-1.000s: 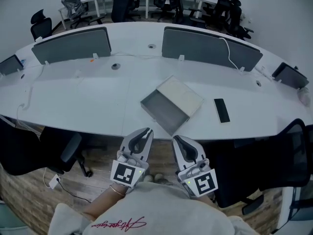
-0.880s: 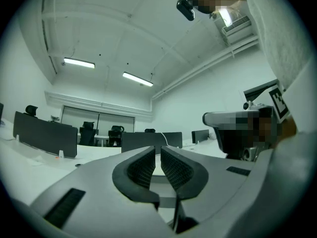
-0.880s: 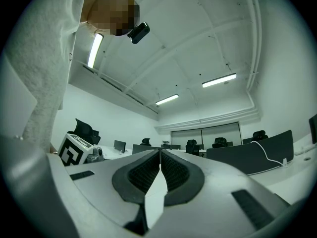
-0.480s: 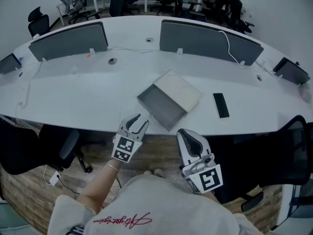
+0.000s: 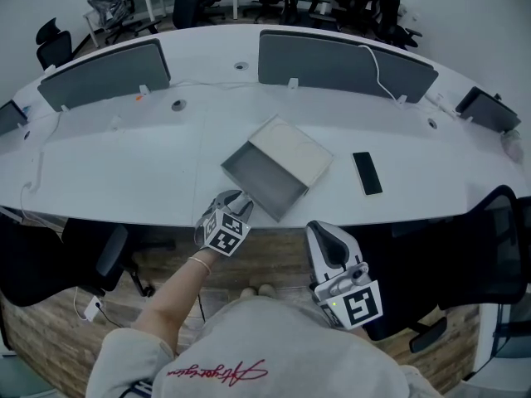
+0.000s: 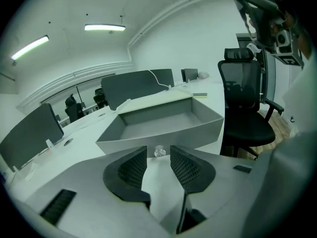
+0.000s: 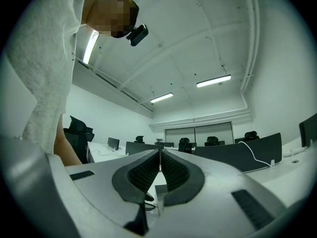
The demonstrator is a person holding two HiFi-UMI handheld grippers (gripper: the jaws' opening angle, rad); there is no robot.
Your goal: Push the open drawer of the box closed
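Sitting on the curved white desk (image 5: 124, 164), the flat grey box with a pale lid (image 5: 292, 149) is turned at an angle, and its grey rectangular drawer (image 5: 264, 177) stands pulled well out toward the desk's near edge. The drawer's inside shows only its bare grey floor and walls. A small clear knob (image 6: 159, 151) sits in the middle of the drawer's front face. A flat black phone (image 5: 366, 172) lies on the desk to the right of the box, apart from it.

The person's bare left forearm (image 5: 178, 293) stretches forward from a light sleeve, tipping the left gripper (image 5: 236, 198) downward at the desk edge, just before the drawer's front. Its jaws have just been opening and now stand spread; in the left gripper view the knob shows in the gap beyond the fingertips, and the pads press on nothing.

The right gripper (image 5: 322, 232) is held back below the desk edge, close to the person's body and pointing roughly level. Its jaws are pressed together with nothing between them.
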